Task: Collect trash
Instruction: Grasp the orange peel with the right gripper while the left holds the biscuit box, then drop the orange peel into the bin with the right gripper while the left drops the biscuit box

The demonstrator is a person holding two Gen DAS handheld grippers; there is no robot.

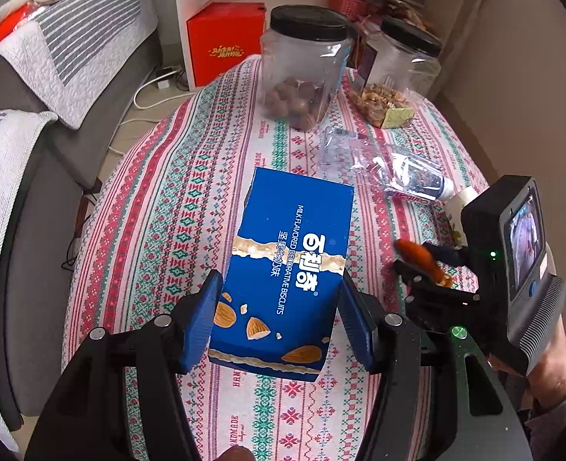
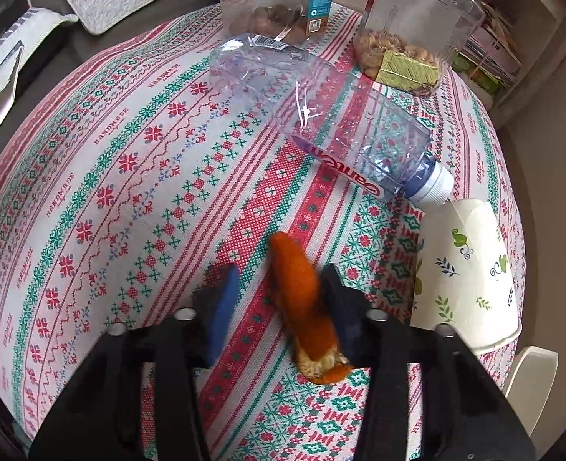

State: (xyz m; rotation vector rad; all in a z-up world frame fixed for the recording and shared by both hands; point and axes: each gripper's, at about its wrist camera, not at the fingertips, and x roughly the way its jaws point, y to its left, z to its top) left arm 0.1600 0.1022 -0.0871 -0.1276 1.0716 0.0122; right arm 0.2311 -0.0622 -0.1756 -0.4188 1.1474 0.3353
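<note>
A blue biscuit box lies on the patterned tablecloth between the blue pads of my left gripper; the jaws stand open, a small gap on each side. An orange peel lies between the fingers of my right gripper, against the right pad, with a wide gap to the left pad. The peel and right gripper also show in the left wrist view. A crushed clear plastic bottle and a tipped paper cup lie beyond.
Two clear jars with black lids, one with nuts and one with snacks, stand at the table's far side. A grey sofa is to the left, a white shelf with a red box behind.
</note>
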